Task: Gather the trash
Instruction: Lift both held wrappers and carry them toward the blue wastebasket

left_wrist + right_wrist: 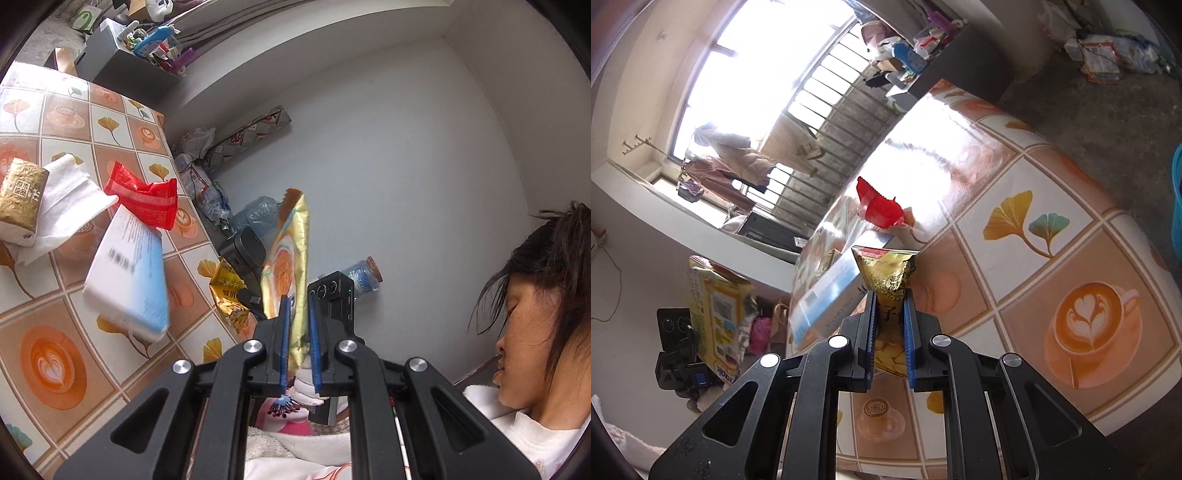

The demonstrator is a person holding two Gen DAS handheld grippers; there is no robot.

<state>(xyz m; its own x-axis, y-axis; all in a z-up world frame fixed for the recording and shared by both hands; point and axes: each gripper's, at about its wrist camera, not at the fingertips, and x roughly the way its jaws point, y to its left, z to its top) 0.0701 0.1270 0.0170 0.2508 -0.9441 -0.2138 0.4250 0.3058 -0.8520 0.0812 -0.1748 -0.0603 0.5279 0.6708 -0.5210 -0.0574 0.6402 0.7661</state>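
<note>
My left gripper (298,301) is shut on a long yellow snack wrapper (291,251) that stands up between its blue pads, lifted off the table edge. That wrapper (716,314) also shows at the lower left of the right wrist view. My right gripper (890,299) is shut on a gold snack packet (888,273), held just above the tiled tablecloth (1052,295). On the table lie a red wrapper (142,199), a white and blue box (127,273), crumpled white tissue (66,206) and a gold tissue pack (22,195).
A blue basket (1176,199) stands at the right edge, beyond the table. Plastic bottles and bags (207,192) litter the floor along the grey wall. A cluttered grey cabinet (125,62) stands behind the table. A person's head (535,314) is close on the right.
</note>
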